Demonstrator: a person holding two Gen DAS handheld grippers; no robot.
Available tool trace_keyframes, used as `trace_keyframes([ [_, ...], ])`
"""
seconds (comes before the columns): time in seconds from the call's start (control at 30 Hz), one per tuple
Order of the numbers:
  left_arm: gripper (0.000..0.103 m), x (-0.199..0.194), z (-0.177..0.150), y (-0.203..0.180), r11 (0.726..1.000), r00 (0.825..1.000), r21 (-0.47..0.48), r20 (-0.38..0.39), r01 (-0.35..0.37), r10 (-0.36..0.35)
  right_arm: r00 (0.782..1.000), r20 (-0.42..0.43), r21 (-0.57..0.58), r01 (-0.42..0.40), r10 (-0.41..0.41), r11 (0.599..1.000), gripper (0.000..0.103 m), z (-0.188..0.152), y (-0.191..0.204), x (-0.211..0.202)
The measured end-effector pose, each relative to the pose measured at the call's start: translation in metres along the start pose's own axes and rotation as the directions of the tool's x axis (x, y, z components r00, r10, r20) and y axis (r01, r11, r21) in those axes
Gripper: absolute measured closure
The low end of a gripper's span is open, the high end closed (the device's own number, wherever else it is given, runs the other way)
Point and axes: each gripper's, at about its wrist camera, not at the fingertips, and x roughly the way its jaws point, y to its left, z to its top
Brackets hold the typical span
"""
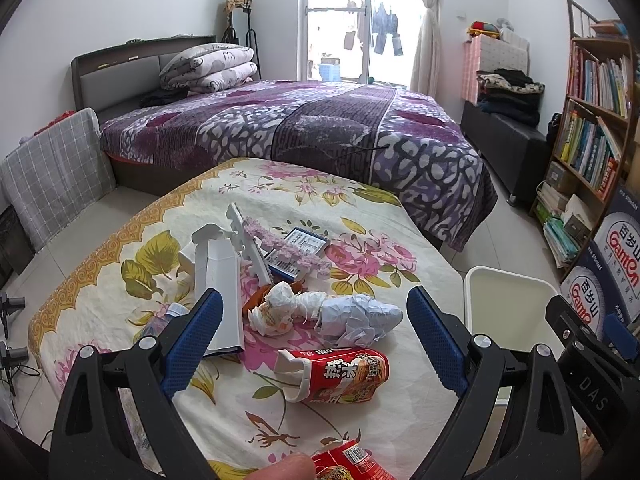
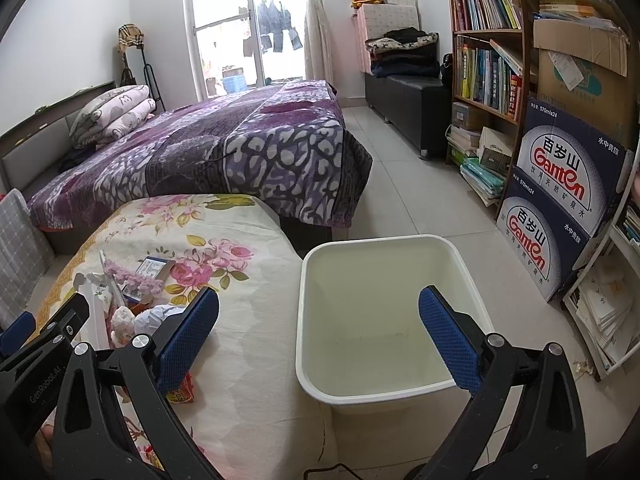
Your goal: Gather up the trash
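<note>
Trash lies on a floral-clothed table (image 1: 360, 208): a crushed red noodle cup (image 1: 340, 376), crumpled white paper (image 1: 356, 316), a crumpled wrapper (image 1: 272, 312), a white carton (image 1: 218, 292), a blue box (image 1: 300, 244) and a second red cup (image 1: 348, 460) at the bottom edge. My left gripper (image 1: 316, 340) is open above the red noodle cup and the paper, holding nothing. My right gripper (image 2: 320, 332) is open and empty above the rim of a white empty bin (image 2: 380, 396) standing right of the table (image 2: 240, 360). The bin also shows in the left wrist view (image 1: 508, 280).
A bed with a purple cover (image 1: 320, 128) stands beyond the table. A bookshelf (image 2: 484, 40) and stacked Ganten water boxes (image 2: 560, 208) line the right wall. Tiled floor (image 2: 420, 184) lies between the bed and the shelf. A grey checked cushion (image 1: 56, 184) leans at the left.
</note>
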Motion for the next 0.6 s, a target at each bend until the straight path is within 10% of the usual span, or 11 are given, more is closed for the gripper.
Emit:
trace_keyframes([
  [0.6,0.012,0.001,-0.0083,0.0085,1.0,1.0,0.004,-0.008,-0.008,0.008,0.999,-0.016,-0.003,-0.033,0.033,0.999,0.007,-0.0003,0.0026,0.0018],
])
